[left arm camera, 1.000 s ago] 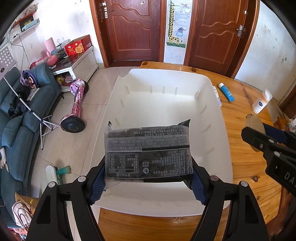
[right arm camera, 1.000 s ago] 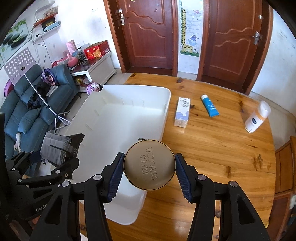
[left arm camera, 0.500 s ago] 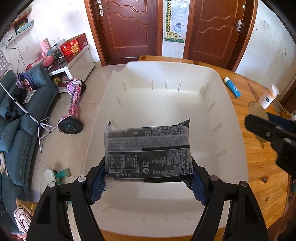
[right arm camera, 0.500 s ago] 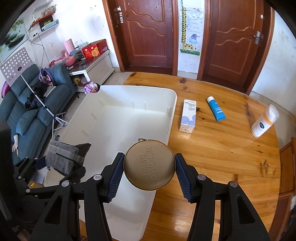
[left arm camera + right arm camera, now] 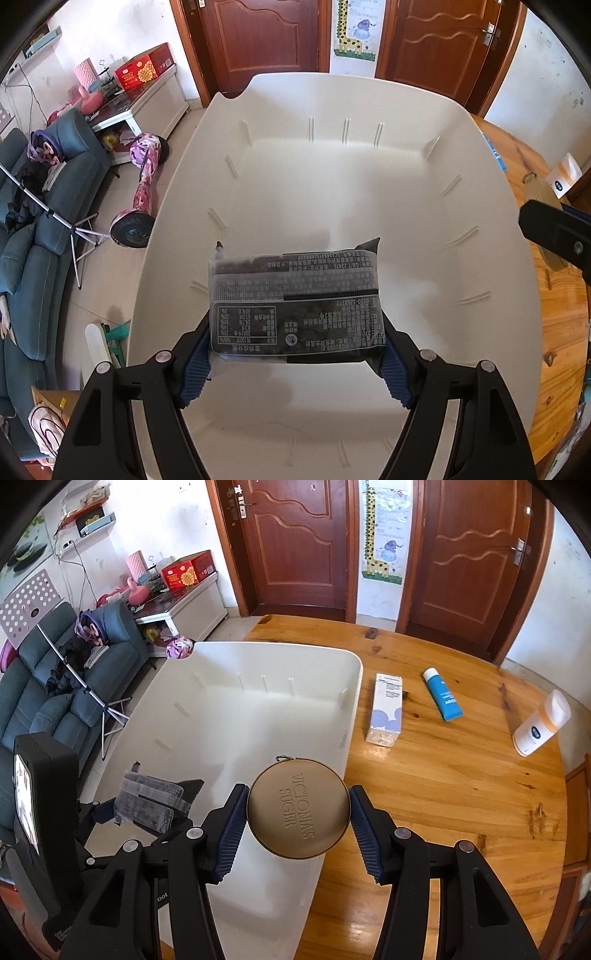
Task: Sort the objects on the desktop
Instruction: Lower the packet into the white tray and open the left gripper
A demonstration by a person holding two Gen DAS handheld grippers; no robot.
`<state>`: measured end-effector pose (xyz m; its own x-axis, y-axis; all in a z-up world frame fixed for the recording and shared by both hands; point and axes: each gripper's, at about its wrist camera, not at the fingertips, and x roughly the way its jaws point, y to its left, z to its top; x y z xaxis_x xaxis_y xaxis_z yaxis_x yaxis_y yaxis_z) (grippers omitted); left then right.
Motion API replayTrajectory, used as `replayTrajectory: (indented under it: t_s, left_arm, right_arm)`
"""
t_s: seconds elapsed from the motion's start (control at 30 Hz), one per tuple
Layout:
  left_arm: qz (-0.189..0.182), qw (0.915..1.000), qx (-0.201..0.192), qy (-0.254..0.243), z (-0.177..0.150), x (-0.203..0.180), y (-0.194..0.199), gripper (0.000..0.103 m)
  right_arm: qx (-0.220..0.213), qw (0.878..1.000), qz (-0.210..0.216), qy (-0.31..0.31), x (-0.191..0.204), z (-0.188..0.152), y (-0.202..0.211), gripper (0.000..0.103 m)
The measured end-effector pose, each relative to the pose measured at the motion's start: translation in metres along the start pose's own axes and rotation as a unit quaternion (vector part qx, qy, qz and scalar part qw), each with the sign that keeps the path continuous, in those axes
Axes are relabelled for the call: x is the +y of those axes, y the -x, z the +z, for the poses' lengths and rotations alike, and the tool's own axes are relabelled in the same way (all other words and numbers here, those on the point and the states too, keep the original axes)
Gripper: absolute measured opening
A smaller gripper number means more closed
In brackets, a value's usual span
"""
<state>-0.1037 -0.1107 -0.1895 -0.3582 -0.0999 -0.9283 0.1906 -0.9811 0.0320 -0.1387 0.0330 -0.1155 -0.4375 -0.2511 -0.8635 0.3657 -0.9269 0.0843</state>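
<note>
Left gripper (image 5: 295, 363) fingers are clenched on a dark printed snack packet (image 5: 295, 302), held at frame centre-bottom over the white bin (image 5: 369, 184). Compared with a second ago, the bin is seen to fill far more of the left view, so the packet has been lowered toward the bin floor; release is judged to be the next step. Right gripper (image 5: 297, 834) fingers are clamped on a round gold tin (image 5: 298, 814), held over the bin's right rim, shifted slightly toward the bin since before. Nothing is seen lying inside the bin yet. On the counter (image 5: 443, 794), upper right of the right view, a white box (image 5: 386, 709), blue tube (image 5: 443, 698) and white-orange bottle (image 5: 541, 722) are left unsorted.
</note>
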Motion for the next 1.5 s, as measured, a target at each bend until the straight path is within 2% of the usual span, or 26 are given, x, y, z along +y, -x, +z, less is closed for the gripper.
replayTrajectory:
  t_s: [0.3, 0.67, 1.1, 1.3, 1.5]
  left_arm:
    - [0.012, 0.9998, -0.004, -0.014, -0.005, -0.004, -0.006, 0.077]
    - [-0.019, 0.9998, 0.001, 0.008, -0.006, 0.004, 0.002, 0.079]
    - [0.011, 0.9999, 0.009, 0.004, -0.01, 0.005, -0.002, 0.079]
    - [0.001, 0.9997, 0.02, 0.015, -0.012, 0.009, 0.0, 0.08]
    - [0.006, 0.9998, 0.016, 0.014, -0.013, 0.008, 0.002, 0.08]
  right_arm:
    - [0.016, 1.0, 0.001, 0.007, 0.005, 0.0, -0.021, 0.054]
    - [0.015, 1.0, -0.002, 0.014, 0.007, 0.001, -0.024, 0.054]
    - [0.005, 1.0, 0.0, 0.024, 0.015, 0.006, -0.02, 0.054]
    - [0.005, 1.0, 0.005, 0.028, 0.022, 0.01, -0.023, 0.054]
    - [0.005, 0.999, 0.008, 0.033, 0.027, 0.012, -0.024, 0.054]
